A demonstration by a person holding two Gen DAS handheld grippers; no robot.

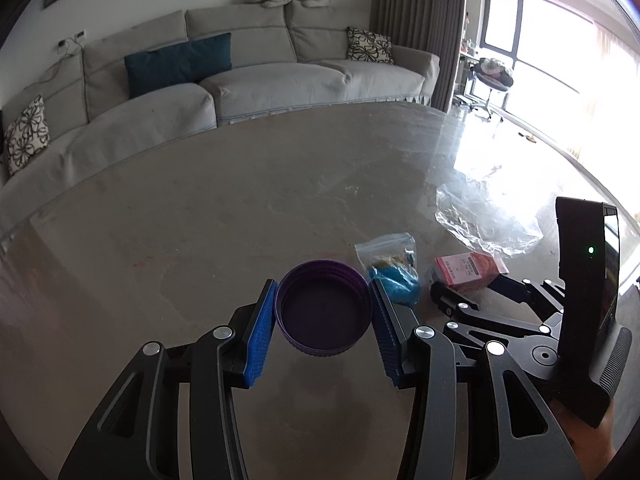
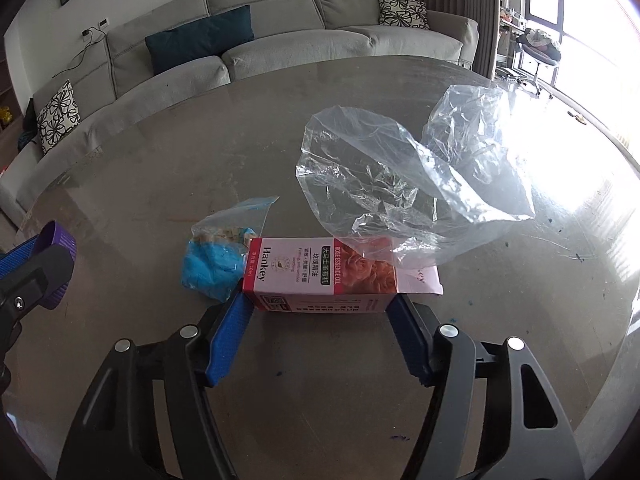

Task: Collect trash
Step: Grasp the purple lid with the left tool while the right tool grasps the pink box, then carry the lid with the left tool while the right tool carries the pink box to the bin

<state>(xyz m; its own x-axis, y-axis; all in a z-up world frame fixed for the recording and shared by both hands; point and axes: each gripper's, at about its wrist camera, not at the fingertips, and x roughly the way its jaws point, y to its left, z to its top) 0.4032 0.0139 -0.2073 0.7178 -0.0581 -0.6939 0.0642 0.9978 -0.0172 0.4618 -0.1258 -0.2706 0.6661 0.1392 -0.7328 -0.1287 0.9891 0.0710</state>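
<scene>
My left gripper [image 1: 324, 310] is shut on a round purple lid [image 1: 324, 320], held open side up above the table; the lid also shows in the right wrist view [image 2: 60, 240]. A pink carton labelled rose essence oil [image 2: 320, 268] lies on its side on the table. My right gripper [image 2: 320, 312] straddles it lengthwise, a blue pad against each end. From the left wrist view the carton [image 1: 468, 270] sits between the right gripper's fingers. A small zip bag with blue stuff [image 2: 212, 264] lies just left of the carton. A crumpled clear plastic bag [image 2: 420, 184] drapes over the carton's far right corner.
The round stone table [image 2: 200, 140] carries all this, with bright window glare on its right side. A grey sofa [image 1: 280, 76] with cushions curves behind the table's far edge. The zip bag [image 1: 394, 276] lies right beside my left gripper's right finger.
</scene>
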